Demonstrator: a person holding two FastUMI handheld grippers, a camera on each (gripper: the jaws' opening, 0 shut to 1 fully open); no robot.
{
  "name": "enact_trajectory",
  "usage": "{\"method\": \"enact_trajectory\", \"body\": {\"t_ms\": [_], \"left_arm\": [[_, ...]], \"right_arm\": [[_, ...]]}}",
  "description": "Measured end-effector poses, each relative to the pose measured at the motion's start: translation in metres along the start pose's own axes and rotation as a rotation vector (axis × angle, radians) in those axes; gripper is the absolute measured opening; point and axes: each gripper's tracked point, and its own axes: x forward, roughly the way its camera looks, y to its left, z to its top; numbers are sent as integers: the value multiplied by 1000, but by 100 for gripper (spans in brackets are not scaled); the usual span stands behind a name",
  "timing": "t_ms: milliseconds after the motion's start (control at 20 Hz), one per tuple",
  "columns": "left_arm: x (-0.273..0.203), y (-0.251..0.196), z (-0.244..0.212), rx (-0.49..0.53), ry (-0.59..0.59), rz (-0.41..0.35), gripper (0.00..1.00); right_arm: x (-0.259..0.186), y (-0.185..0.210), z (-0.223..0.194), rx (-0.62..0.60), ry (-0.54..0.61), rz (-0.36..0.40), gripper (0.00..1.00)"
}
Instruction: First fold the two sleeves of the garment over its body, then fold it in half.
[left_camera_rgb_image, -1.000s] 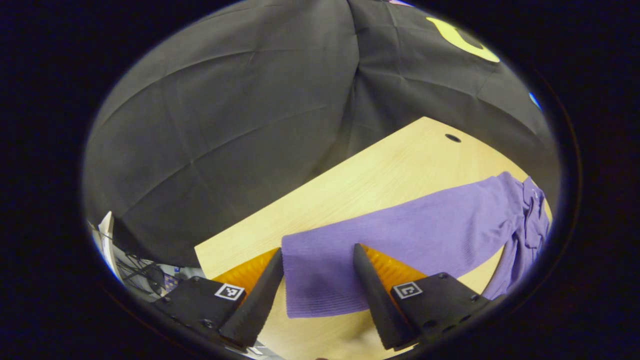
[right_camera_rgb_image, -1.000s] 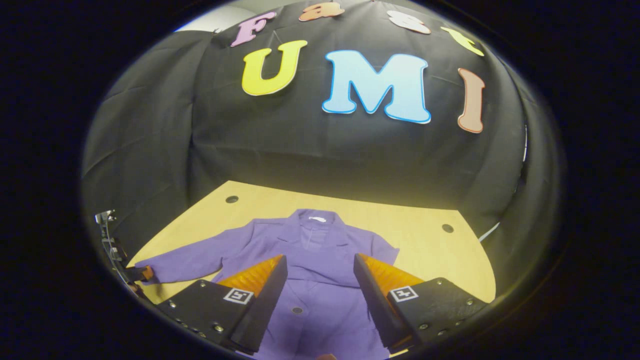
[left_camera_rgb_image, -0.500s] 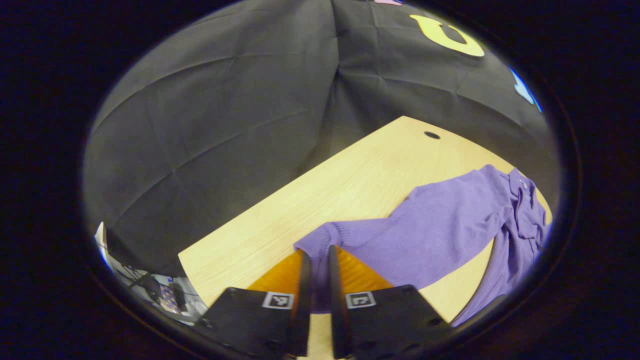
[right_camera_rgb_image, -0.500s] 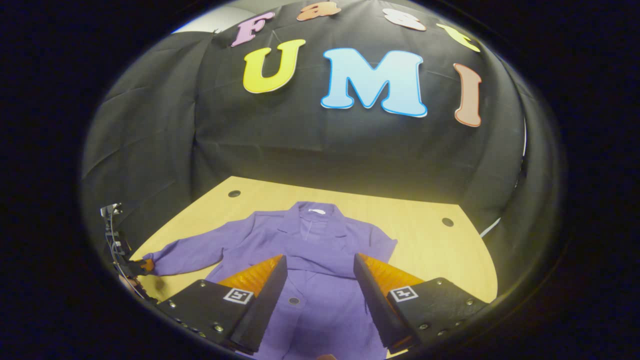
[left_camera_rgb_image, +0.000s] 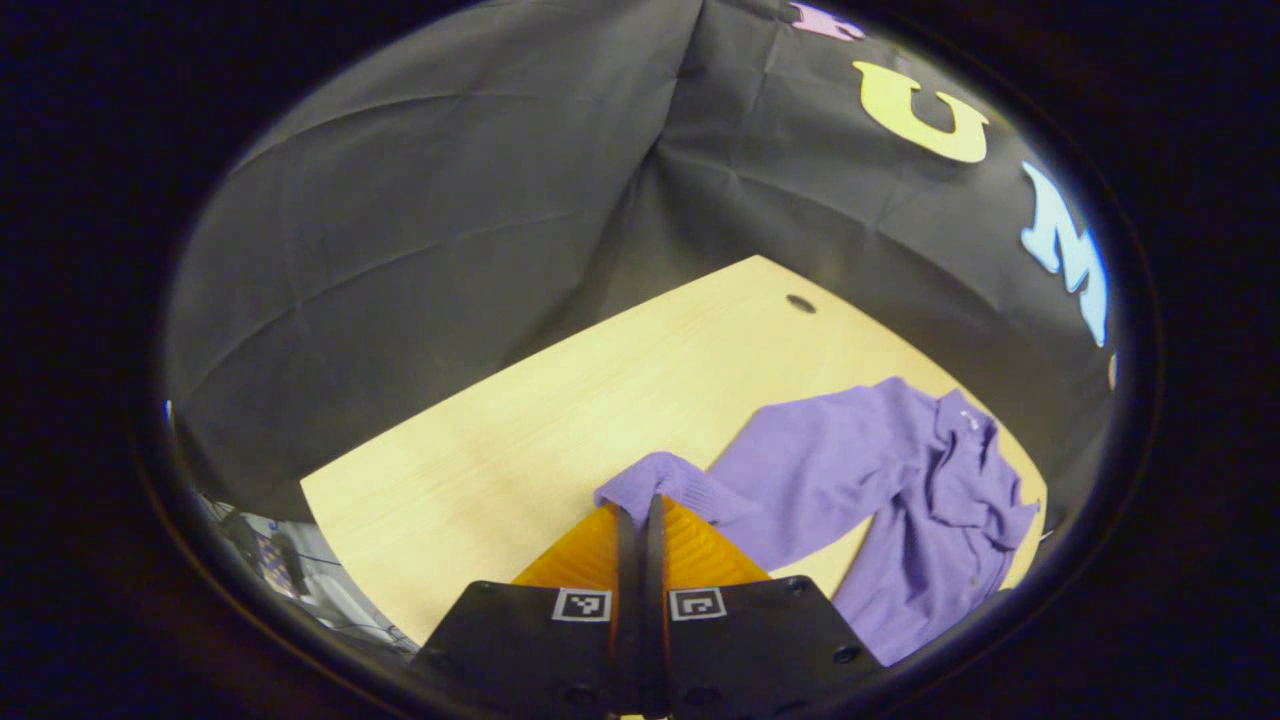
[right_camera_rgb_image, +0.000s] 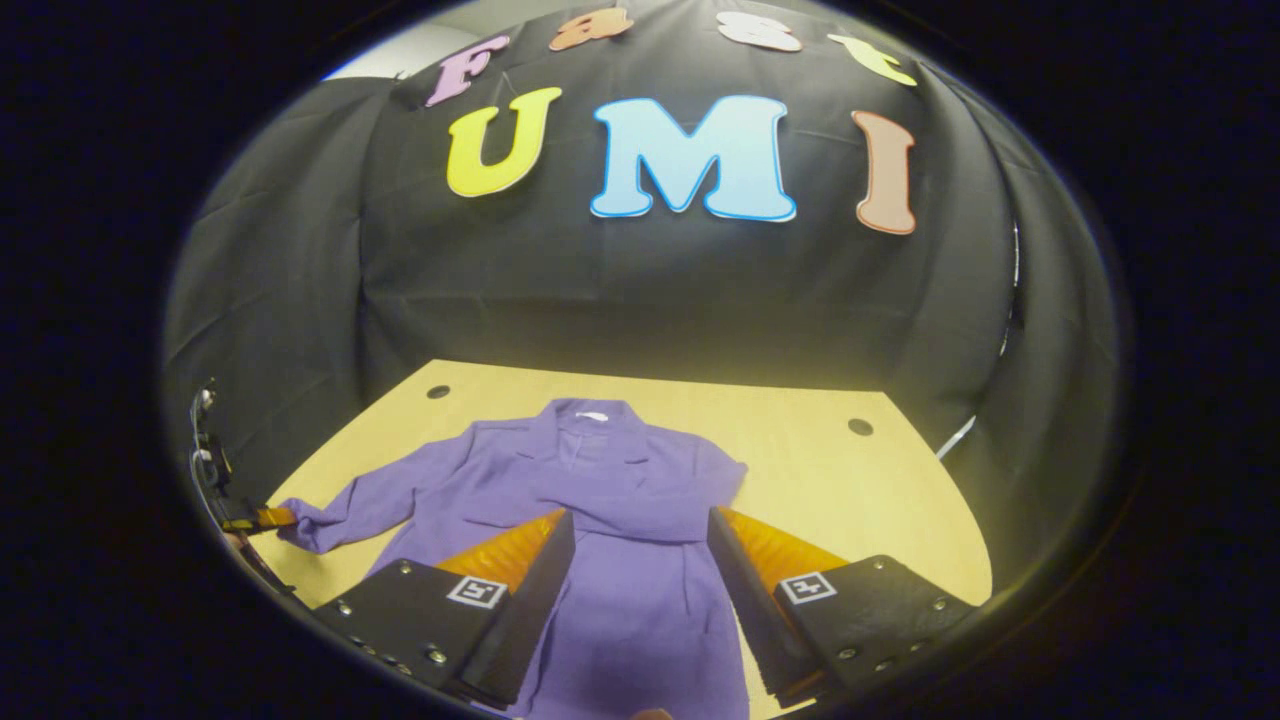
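1. Now the left gripper (left_camera_rgb_image: 640, 520) is pinching the cuff of the left sleeve (left_camera_rgb_image: 800, 470), fingers pressed together on it, at the garment's (right_camera_rgb_image: 600, 520) left end; folding this sleeve over the body seems the step in hand.
2. Next, the cuff is needing carrying toward the garment's middle.
3. Right of the garment, bare table (right_camera_rgb_image: 850, 500) is offering room; the right gripper (right_camera_rgb_image: 640, 560) is hovering wide open, empty, above the garment's lower body.
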Motion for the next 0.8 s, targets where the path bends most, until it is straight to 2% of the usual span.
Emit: {"method": "enact_trajectory", "body": {"t_ms": [200, 350, 600, 800], "left_arm": [[-12, -53, 17, 47, -20, -61, 7], [-23, -110, 21, 87, -30, -155, 7], [-30, -211, 30, 94, -47, -301, 7], [-33, -275, 26, 135, -55, -367, 7]], "right_arm": [[-2, -13, -4, 14, -3, -1, 84], [-1, -23, -5, 25, -2, -1, 84], [0, -46, -5, 43, -11, -15, 84], [3, -66, -7, 33, -10, -35, 84]]}}
